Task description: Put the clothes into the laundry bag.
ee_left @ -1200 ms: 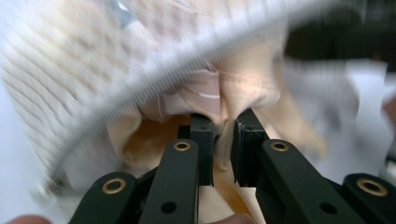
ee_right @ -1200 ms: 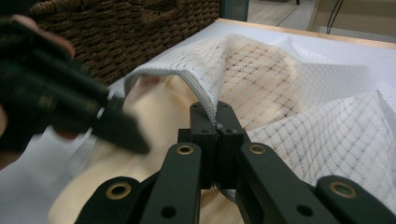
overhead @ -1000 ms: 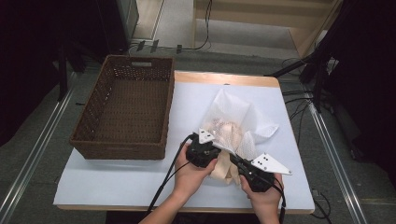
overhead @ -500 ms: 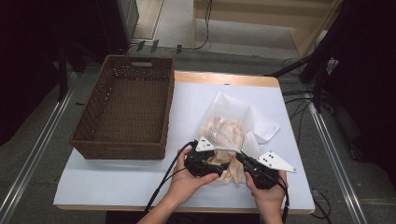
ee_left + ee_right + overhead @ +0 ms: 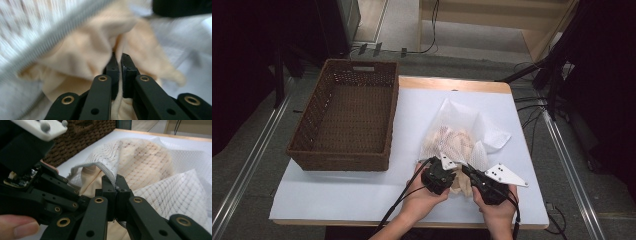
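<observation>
We are pinching a fold of the cream cloth [image 5: 82, 47] in our left gripper [image 5: 119, 60]; its jaws have just been closing and are now standing nearly together with the fabric pressed between them. Our right gripper [image 5: 116, 185] is clamping the zippered edge of the white mesh bag [image 5: 155, 160], jaws tight on the grey zipper tape [image 5: 106, 168] at the bag's mouth. Both grippers are sitting side by side at the near edge of the table [image 5: 362, 195], with the bag lying just beyond them, its mouth towards us, and most of the cloth bunched inside it.

As we judge it, we are drawing the cloth out of the bag. To do it well, we are wanting to keep the right gripper anchoring the zipper edge low and steady while the left one is pulling away from the opening, slowly and in line with it, so the fabric is not snagging on the zipper teeth. If the fold starts slipping, a fresh bite deeper in would be better.

The wicker basket [image 5: 347, 117] is standing well apart on the left, empty.
</observation>
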Motion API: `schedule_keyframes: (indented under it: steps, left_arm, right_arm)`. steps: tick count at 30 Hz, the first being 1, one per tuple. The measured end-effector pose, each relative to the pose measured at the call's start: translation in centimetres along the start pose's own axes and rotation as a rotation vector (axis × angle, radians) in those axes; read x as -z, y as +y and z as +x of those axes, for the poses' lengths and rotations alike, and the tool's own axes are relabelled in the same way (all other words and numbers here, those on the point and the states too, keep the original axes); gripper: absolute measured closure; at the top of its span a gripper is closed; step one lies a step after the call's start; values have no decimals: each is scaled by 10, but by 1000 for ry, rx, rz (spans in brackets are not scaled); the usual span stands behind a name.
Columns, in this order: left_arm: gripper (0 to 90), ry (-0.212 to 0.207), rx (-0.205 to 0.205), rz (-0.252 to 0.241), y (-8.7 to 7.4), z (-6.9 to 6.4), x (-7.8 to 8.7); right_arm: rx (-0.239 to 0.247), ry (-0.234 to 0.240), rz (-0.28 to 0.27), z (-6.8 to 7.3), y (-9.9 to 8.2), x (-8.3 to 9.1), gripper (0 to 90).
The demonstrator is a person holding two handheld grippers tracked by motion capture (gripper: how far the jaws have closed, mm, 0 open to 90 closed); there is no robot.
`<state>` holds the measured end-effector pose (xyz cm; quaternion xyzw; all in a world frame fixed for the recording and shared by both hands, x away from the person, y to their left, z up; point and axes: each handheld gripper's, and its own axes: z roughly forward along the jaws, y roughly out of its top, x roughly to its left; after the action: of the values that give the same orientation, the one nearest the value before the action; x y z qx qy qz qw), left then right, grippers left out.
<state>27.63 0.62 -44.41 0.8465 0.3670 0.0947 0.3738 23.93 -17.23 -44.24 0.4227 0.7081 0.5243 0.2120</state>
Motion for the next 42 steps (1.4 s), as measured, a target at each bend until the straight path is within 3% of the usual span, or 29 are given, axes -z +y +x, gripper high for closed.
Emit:
schedule_keyframes:
  steps: [4,6,8,10,11,15,18,22,23,25,27,29,30,31,32,34,35,36,37,38,42]
  left_arm:
    - [877,18,36,-134,12,8,12]
    - [877,38,87,-176,13,14,10]
    - [875,77,110,-133,9,19,-2]
    - [873,95,123,-42,3,26,-21]
    - [871,86,124,-31,-1,29,-27]
    - [849,60,105,-42,-1,31,-22]
    - [688,-9,119,-60,1,30,-10]
    - [498,-45,97,-83,-2,18,8]
    - [462,-54,76,-72,-3,12,11]
    - [371,-37,70,-51,-4,1,11]
    - [259,-22,76,6,-4,-10,6]
    - [196,93,32,87,-6,-19,-10]
    - [175,109,54,130,-8,-19,-20]
    - [155,112,54,118,-10,-19,-25]
    - [142,144,46,113,-10,-22,-27]
    - [230,171,39,102,-8,-25,-27]
    - [395,154,30,76,-8,-26,-25]
    - [643,118,30,65,-7,-25,-24]
    - [765,81,51,59,-6,-23,-23]
    - [835,54,73,45,-5,-20,-21]
    - [848,3,176,-71,4,-3,-6]
  right_arm:
    - [11,5,-15,4,4,4,896]
    - [7,7,-12,5,4,4,896]
    - [-13,19,-11,4,3,4,896]
    - [-13,25,-10,4,3,4,896]
    - [-12,23,-8,4,3,4,896]
    - [-14,15,-6,0,2,5,896]
    - [-30,4,-10,-6,2,6,896]
    - [-43,2,-12,-12,3,8,896]
    - [-42,3,-11,-14,3,8,896]
    - [-51,9,-7,-16,3,7,895]
    - [-50,11,-5,-17,3,6,895]
    - [-46,13,-4,-16,3,6,895]
    - [-45,12,-3,-15,3,6,895]
    - [-44,14,-1,-14,3,6,895]
    - [-42,13,0,-13,3,6,895]
    - [-38,11,0,-13,3,7,895]
    - [-36,10,-2,-14,2,7,895]
    - [-46,6,-3,-14,2,7,895]
    - [-44,4,-7,-15,2,8,896]
    - [-44,3,-8,-16,2,8,896]
    - [-44,-2,-15,-17,3,11,896]
